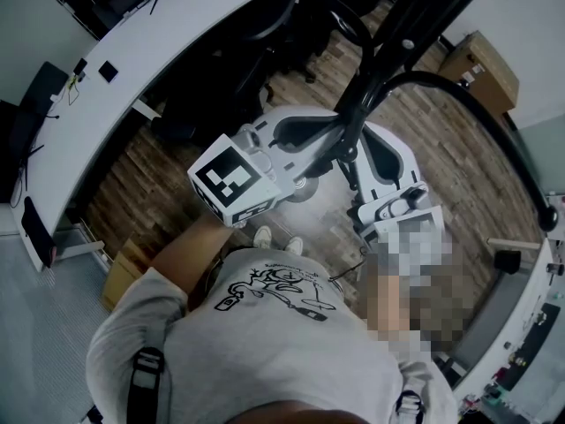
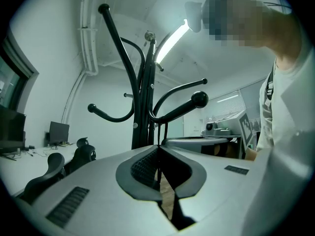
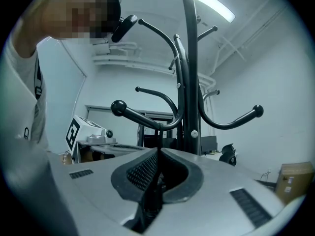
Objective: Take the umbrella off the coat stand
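Note:
The black coat stand (image 1: 371, 78) rises just ahead of me, and both grippers are at its pole. In the left gripper view a thin dark umbrella strap (image 2: 157, 134) runs up from the jaw tips to a knobbed hook (image 2: 182, 107). My left gripper (image 2: 158, 147) is shut on that strap. From the other side, my right gripper (image 3: 158, 150) is shut on the same strap (image 3: 158, 137), which hangs from the hook (image 3: 142, 117). A dark shape (image 3: 150, 200) fills the gap lower between the right jaws. The umbrella's body is hidden in the head view.
A long white desk (image 1: 115, 87) curves along the left, with black office chairs (image 1: 247, 51) beside it. Cardboard boxes stand at the upper right (image 1: 481, 64) and lower left (image 1: 124, 272). Other hooks (image 3: 231, 122) stick out round the pole.

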`<state>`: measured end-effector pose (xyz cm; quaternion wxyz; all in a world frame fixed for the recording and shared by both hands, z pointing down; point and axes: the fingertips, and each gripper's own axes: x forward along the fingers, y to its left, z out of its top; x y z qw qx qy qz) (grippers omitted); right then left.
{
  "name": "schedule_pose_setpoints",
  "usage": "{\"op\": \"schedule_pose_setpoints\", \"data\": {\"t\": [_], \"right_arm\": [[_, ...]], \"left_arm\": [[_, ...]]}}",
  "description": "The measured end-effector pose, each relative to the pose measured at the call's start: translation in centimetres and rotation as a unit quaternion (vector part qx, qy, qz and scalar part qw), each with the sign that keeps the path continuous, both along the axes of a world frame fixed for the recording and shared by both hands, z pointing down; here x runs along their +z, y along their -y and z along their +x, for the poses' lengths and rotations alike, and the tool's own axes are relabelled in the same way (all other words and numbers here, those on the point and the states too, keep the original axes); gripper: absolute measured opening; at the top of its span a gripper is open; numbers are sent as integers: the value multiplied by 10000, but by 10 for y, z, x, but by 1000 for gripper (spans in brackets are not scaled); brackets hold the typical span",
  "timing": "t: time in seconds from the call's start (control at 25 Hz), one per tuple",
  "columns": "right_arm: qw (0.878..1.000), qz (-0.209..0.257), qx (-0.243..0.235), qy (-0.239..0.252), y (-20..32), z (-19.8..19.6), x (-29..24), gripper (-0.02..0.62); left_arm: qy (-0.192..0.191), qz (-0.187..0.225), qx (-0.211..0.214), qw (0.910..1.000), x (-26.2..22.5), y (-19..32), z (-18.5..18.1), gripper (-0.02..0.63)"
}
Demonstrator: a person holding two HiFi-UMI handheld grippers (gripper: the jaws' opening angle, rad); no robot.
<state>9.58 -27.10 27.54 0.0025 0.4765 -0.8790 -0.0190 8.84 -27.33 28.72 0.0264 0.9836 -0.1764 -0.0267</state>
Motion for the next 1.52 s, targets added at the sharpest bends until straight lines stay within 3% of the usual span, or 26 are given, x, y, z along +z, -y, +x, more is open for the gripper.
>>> {"op": "schedule_pose_setpoints", "data": {"t": [1.52], "right_arm": [[9991, 401, -74, 88, -29, -6, -31, 17]], "left_arm": [[-348, 136, -279, 9989, -31, -18, -21, 23]]}}
